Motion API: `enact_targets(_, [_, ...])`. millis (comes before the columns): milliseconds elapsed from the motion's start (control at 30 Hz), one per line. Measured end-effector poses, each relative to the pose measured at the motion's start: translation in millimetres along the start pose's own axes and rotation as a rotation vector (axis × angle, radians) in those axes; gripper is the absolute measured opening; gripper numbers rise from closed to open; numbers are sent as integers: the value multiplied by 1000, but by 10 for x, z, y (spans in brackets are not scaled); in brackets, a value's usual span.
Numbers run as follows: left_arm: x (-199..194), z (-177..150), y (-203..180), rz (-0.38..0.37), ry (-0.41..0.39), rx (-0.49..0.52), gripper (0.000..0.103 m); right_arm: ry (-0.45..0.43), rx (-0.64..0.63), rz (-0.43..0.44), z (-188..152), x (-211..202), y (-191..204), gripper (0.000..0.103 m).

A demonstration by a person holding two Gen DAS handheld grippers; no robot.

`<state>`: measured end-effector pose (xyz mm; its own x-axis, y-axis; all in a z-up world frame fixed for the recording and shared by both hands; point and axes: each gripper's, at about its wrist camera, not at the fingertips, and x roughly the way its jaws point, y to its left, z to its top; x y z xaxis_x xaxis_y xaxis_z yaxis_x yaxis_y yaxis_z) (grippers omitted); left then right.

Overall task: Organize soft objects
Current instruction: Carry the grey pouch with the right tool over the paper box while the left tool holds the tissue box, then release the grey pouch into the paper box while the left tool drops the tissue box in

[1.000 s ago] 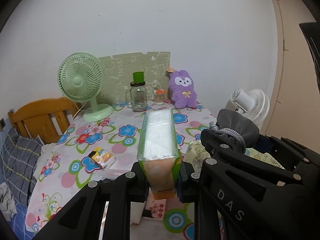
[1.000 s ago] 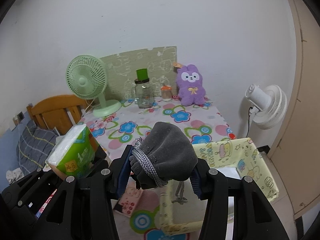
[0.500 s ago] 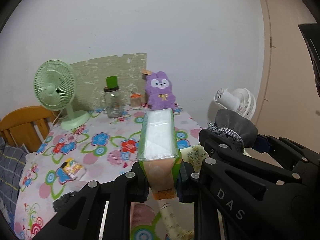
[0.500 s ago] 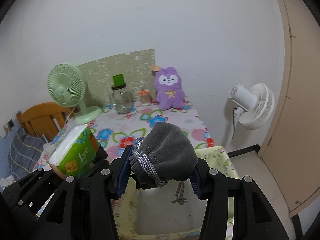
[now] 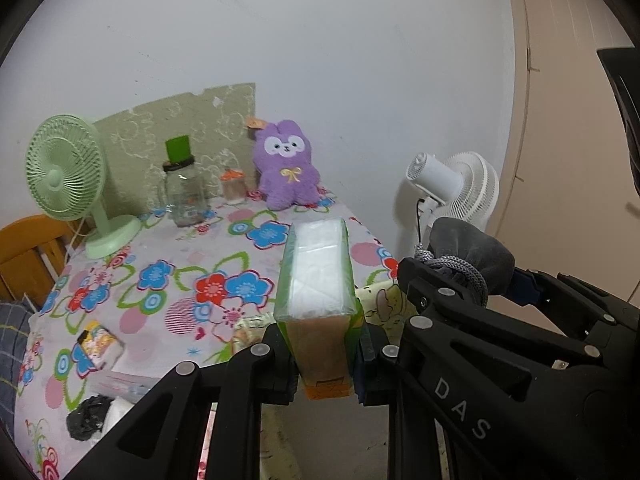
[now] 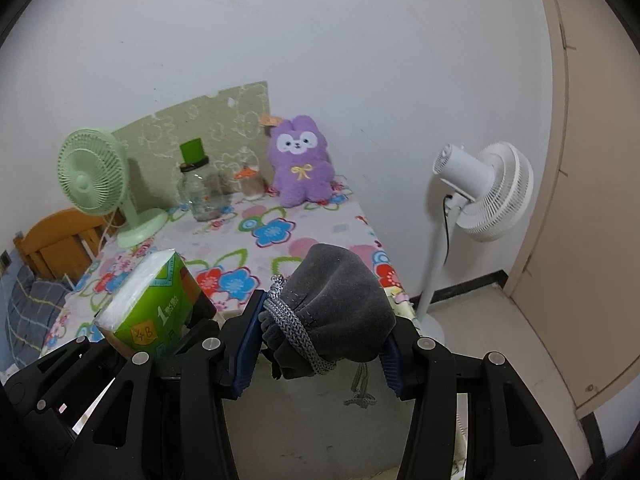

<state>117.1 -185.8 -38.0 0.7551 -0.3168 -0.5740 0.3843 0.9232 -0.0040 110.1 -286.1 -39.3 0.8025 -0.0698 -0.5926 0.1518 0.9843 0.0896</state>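
My left gripper (image 5: 326,354) is shut on a green tissue pack (image 5: 318,280), held above the near right corner of the flowered table (image 5: 192,248). The pack also shows in the right wrist view (image 6: 148,304). My right gripper (image 6: 322,350) is shut on a grey drawstring pouch (image 6: 336,304), held just right of the left gripper; the pouch shows in the left wrist view (image 5: 468,256). Below both grippers is a yellow patterned fabric bin, with its rim (image 5: 384,300) and pale inside (image 6: 320,420) in view. A purple plush bunny (image 5: 286,164) sits at the table's back edge.
A green desk fan (image 5: 68,176), a glass jar with green lid (image 5: 184,184) and a small orange-capped jar (image 5: 233,186) stand at the back. A small colourful packet (image 5: 98,344) and a black item (image 5: 86,420) lie at the front left. A white floor fan (image 6: 480,192) stands right.
Both grippers have moved right and toward the bin with their loads still held; the table's items have shifted left in view and the bin's inside now lies beneath the grippers.
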Motion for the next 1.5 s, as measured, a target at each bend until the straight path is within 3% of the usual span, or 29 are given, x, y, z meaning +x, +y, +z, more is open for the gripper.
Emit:
enact_targets(233, [177,-20,-2,-7,51,-23,39,33,37,-5,-37,179,-145,54])
enact_targets(367, [196,-28,17,10,64,-31,64,43,38,15,-34,223,-142,54])
enact_targets(533, [166,-25,20,12,54,-29,77,36,30,33,-23,211,-107,57])
enact_targets(633, [126,-23,20,12,44,-22,82,30,14,27,-16,186,-63,69])
enact_targets(667, [109,-19,26,16,38,-24,85,20,13,26,-15,163,-51,81])
enact_targets(700, [88,-16,29,18,31,-25,86,5,16,21,-16,131,-43,87])
enact_targets(767, [55,-7,40,19,21,-23,90,-20,19,7,-15,74,-31,89])
enact_targets(1167, [-236,-8,131,55,-35,-2,99,-63,6,-3,-11,-190,133,91])
enact_targets(1500, [-433,-47,225,50,-57,8,101,-99,-8,-9,-32,-404,305,97])
